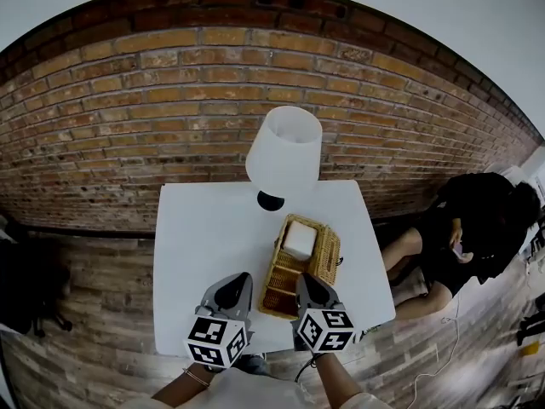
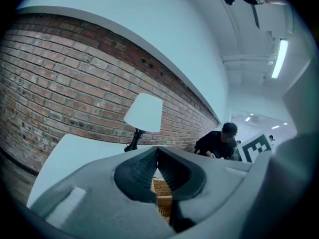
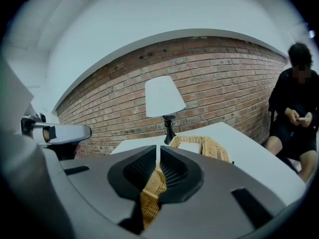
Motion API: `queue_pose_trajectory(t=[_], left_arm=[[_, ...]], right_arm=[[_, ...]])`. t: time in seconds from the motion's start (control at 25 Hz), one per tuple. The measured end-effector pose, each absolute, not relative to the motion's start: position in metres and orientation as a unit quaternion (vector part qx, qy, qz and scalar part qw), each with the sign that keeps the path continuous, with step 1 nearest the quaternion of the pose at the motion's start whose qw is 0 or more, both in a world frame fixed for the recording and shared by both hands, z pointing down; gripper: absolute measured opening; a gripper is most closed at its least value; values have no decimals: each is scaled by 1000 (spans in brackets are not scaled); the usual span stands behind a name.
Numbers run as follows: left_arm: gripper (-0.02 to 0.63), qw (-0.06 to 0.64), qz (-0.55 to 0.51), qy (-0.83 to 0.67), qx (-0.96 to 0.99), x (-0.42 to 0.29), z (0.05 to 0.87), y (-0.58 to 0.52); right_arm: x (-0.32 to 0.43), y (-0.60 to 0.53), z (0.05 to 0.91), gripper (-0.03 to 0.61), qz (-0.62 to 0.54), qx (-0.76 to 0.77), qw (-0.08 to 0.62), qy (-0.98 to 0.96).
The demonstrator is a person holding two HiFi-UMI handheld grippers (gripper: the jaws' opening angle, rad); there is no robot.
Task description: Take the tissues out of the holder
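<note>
A woven wicker holder [image 1: 327,260] lies on the white table [image 1: 204,245], right of centre. A white stack of tissues [image 1: 300,239] sits in its far end. My left gripper [image 1: 241,278] hovers over the table's near edge, just left of the holder's near end, with its jaws shut and nothing between them [image 2: 157,148]. My right gripper [image 1: 305,279] is over the holder's near end, also shut and empty [image 3: 158,147]. Past its tips the right gripper view shows the holder [image 3: 215,146] and the tissues [image 3: 190,146].
A table lamp [image 1: 283,152] with a white shade and a black foot stands at the table's far edge, just behind the holder. A brick wall runs behind the table. A person in black [image 1: 464,228] sits to the right of the table.
</note>
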State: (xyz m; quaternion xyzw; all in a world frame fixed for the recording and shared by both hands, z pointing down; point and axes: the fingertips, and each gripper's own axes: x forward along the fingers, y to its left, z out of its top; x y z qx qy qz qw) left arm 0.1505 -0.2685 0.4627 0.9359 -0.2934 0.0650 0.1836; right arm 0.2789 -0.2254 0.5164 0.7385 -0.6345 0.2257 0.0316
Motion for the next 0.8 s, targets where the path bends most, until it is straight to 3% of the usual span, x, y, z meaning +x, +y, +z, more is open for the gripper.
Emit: queue_pose_trajectory(t=[0.16,0.28,0.64,0.8], left_arm=[[8,177,75,-301,934,156,467,-277],[8,166,79,-302,935,163,467,-285],[8,166,77,-307,934,175,468,-294],[8,169,86,-313,931,171,474,-297]], right_arm=[[299,-244,529,24,217,721,78,-654],[310,-262,534,133,210,698,117,-675],[330,-313,554,260,200,589,236,-747],[330,-323,575,329,171,505,355,-768]])
